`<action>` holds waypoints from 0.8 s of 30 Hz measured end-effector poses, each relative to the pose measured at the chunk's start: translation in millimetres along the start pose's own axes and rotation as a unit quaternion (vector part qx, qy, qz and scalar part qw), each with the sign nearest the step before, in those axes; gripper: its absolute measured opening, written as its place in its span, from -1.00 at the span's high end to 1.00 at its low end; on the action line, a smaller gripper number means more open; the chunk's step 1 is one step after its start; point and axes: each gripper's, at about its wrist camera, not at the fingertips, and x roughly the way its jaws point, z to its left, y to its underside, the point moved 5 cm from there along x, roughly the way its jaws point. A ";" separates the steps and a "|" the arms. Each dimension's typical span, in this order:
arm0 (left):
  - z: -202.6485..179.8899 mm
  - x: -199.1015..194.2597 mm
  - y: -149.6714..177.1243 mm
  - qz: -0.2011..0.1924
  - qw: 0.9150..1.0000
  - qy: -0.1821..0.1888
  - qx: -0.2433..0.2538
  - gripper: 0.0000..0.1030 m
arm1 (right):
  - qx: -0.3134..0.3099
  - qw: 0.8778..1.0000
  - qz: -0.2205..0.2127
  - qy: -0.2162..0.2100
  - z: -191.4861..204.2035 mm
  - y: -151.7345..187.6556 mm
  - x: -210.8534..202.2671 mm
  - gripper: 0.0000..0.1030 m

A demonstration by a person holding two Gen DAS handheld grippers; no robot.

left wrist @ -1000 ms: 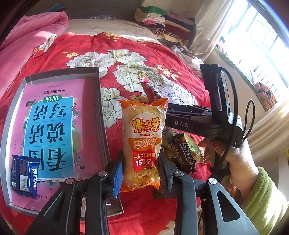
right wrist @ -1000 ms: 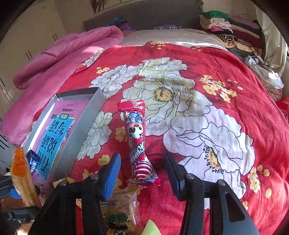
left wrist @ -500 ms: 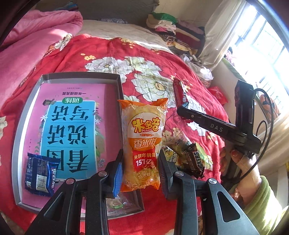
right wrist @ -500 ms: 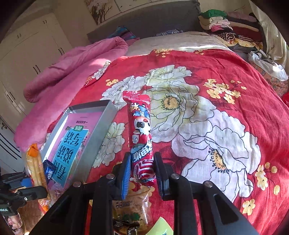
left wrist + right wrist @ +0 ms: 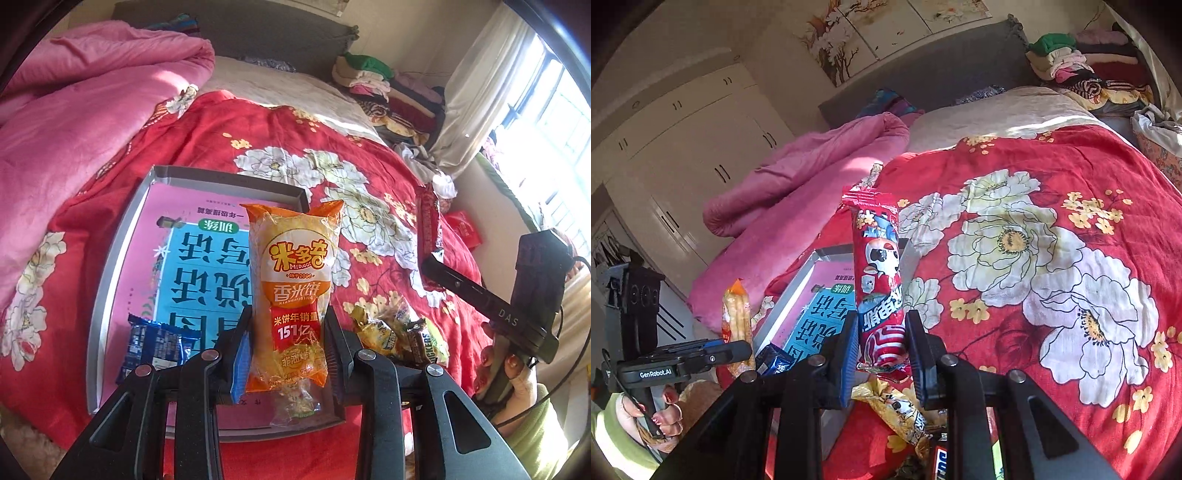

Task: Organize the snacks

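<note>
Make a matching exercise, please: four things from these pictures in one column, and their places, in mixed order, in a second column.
Things
1. orange rice cracker packet
2. long red snack tube with a cartoon panda
3. small blue crinkled wrapper
4. brown Snickers bar

Places
A. lying in the grey tray
B. between the jaws of the right gripper
C. between the jaws of the left gripper
D. on the red flowered blanket, in the snack pile

Pairs: 1-C, 2-B, 3-A, 4-D
</note>
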 end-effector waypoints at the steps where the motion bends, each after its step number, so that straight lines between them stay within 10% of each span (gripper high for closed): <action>1: 3.5 -2.1 -0.8 -0.001 1.000 -0.001 -0.003 0.31 | -0.001 1.000 0.000 -0.003 3.8 1.5 0.1 0.50; 24: 37.7 -23.8 9.3 -0.009 1.000 -0.014 -0.025 0.31 | 0.026 0.994 0.063 -0.090 69.5 53.4 23.5 0.50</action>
